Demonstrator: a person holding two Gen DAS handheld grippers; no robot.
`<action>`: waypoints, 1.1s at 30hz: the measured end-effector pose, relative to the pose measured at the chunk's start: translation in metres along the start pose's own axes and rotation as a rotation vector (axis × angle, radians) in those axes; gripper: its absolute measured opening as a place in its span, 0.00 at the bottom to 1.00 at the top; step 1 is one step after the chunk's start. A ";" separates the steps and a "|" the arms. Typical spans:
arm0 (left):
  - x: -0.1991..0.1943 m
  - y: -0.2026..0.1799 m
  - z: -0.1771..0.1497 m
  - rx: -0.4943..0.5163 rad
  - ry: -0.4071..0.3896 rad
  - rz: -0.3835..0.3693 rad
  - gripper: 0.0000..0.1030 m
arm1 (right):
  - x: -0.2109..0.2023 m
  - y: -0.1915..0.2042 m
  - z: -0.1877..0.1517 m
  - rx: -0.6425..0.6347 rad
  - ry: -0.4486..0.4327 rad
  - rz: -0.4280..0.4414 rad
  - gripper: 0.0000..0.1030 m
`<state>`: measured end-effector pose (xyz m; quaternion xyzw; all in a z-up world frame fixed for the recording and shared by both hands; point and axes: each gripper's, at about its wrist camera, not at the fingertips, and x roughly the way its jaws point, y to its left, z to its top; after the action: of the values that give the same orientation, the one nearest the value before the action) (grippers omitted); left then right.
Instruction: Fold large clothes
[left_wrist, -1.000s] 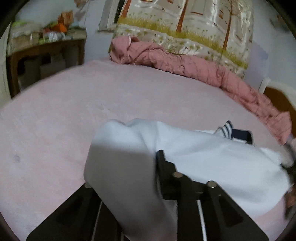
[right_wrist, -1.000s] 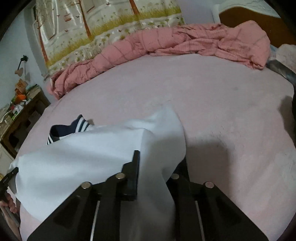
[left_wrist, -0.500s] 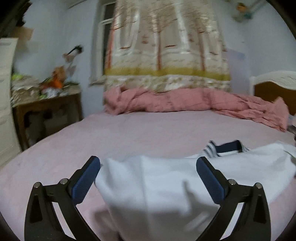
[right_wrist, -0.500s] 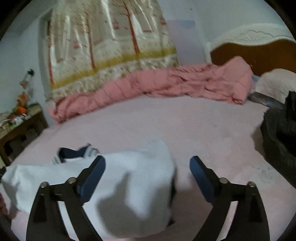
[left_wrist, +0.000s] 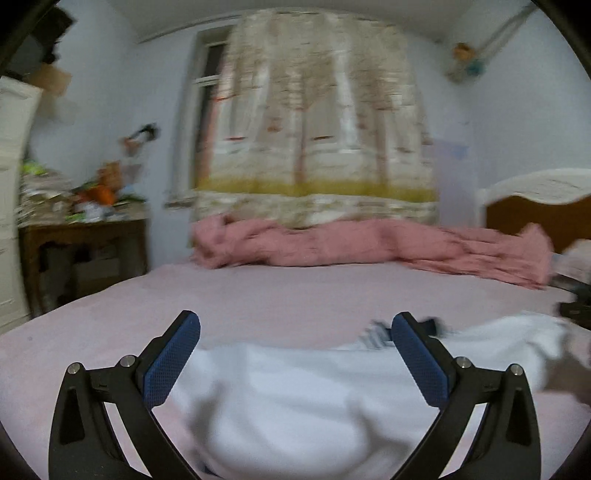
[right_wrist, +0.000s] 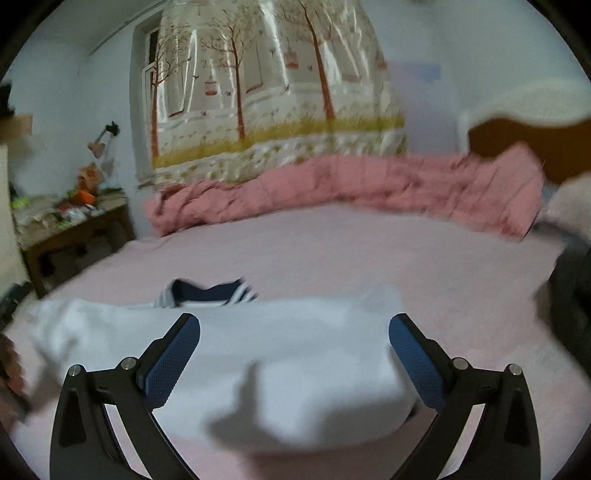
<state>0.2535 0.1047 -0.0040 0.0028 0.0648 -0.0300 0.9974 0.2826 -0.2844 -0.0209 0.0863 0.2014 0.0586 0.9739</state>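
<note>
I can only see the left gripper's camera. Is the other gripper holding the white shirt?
Observer: No. The right gripper is open. Its jaws have just opened and nothing is pinched between them. The white shirt lies folded on the bed.
Operator: What's the blurry dark bit at the shirt's far edge?
Observer: That's its collar, navy with white stripes.

Room dim, walls pale lilac (right_wrist: 461, 48). Window (left_wrist: 207, 122) on far wall, mostly covered by tree-print curtain (right_wrist: 266, 96). Bed (right_wrist: 332, 254) carried a pink sheet; crumpled pink quilt (left_wrist: 369, 243) lay along its far edge. Cluttered wooden side table (left_wrist: 85, 243) stood left; white-trimmed headboard (left_wrist: 535, 206) right.
</note>
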 end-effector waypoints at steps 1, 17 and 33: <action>-0.005 -0.013 0.002 0.023 0.006 -0.016 1.00 | -0.003 -0.002 -0.003 0.036 0.039 0.025 1.00; 0.055 -0.058 -0.032 -0.112 0.277 -0.031 0.94 | 0.018 -0.069 -0.054 0.580 0.334 -0.001 0.99; 0.061 -0.071 -0.039 -0.054 0.326 -0.028 0.94 | 0.043 0.053 0.002 0.111 0.350 0.093 0.17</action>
<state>0.3047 0.0302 -0.0511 -0.0202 0.2264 -0.0415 0.9729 0.3185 -0.2267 -0.0255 0.1376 0.3666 0.1063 0.9140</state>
